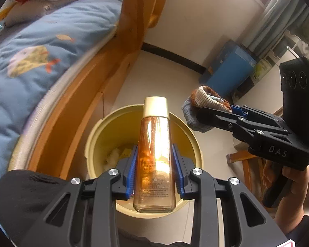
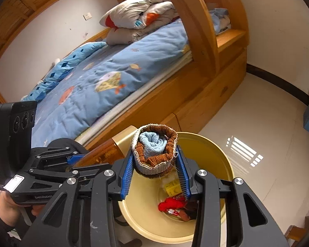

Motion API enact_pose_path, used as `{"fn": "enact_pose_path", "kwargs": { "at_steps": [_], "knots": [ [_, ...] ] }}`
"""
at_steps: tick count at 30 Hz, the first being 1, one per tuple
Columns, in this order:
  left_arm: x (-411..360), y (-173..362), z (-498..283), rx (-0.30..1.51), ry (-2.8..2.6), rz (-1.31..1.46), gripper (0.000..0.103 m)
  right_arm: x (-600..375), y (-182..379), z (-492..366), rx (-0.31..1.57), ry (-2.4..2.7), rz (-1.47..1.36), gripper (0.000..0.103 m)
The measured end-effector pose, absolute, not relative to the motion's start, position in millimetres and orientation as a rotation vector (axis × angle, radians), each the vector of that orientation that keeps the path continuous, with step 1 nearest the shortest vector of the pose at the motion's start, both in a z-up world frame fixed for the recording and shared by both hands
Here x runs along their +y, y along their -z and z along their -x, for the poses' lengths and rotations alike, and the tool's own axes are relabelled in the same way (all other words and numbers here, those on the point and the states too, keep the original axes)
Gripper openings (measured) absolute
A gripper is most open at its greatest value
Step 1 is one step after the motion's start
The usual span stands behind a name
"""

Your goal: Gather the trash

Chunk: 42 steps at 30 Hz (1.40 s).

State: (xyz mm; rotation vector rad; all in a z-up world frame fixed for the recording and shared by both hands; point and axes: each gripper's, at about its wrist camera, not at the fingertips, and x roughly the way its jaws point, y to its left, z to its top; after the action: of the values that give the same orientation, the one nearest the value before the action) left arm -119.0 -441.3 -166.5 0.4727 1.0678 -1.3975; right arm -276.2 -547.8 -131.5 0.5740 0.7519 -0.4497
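An amber bottle (image 1: 154,154) with a pale gold cap is clamped between the blue pads of the left tongs (image 1: 154,170), held upright along the fingers with its cap pointing away from the camera. Directly below it a yellow bin (image 1: 192,142) is seen standing on the pale tiled floor (image 1: 171,74), and some whitish scrap lies inside at the left. In the right wrist view a rolled bundle of socks (image 2: 155,151) — brown and cream knit wrapped round a light blue one — is gripped by the right tongs (image 2: 156,170), whose blue pads press on both its sides. The bundle is held above the rim of the same bin, and beneath it a yellow item, a red wrapper and a brown piece are visible on the bottom. The two tongs are held near each other over the bin, the left to the left of the right; the bottle's cap is seen just beside the sock bundle. Close behind the bin a wooden bed frame (image 2: 195,103) is seen, covered with a blue fish-print quilt (image 2: 105,86) — a folded blanket (image 2: 138,18) is piled at its far end. A blue box (image 1: 230,70) stands by the far wall.
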Motion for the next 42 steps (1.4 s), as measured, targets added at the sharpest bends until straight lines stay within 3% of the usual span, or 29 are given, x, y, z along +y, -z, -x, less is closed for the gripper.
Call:
{"fn": "enact_pose_path", "kwargs": {
  "at_steps": [2, 4, 7, 27, 42],
  "knots": [
    [-445, 171, 121, 1.073, 1.386, -0.497, 0.036, -552, 136, 279, 0.773, 0.468, -0.577, 0.044],
    [-446, 173, 120, 1.079, 1.379, -0.494, 0.053, -556, 139, 283, 0.779, 0.480, -0.583, 0.046],
    [-443, 172, 119, 1.066, 1.368, -0.497, 0.059, -557, 142, 286, 0.782, 0.481, -0.594, 0.046],
    [-401, 130, 104, 0.926, 1.299, -0.441, 0.059, -532, 115, 257, 0.767, 0.405, -0.523, 0.046],
    [-303, 89, 40, 0.788, 1.055, -0.315, 0.060, -459, 79, 151, 0.751, 0.151, -0.378, 0.046]
  ]
}}
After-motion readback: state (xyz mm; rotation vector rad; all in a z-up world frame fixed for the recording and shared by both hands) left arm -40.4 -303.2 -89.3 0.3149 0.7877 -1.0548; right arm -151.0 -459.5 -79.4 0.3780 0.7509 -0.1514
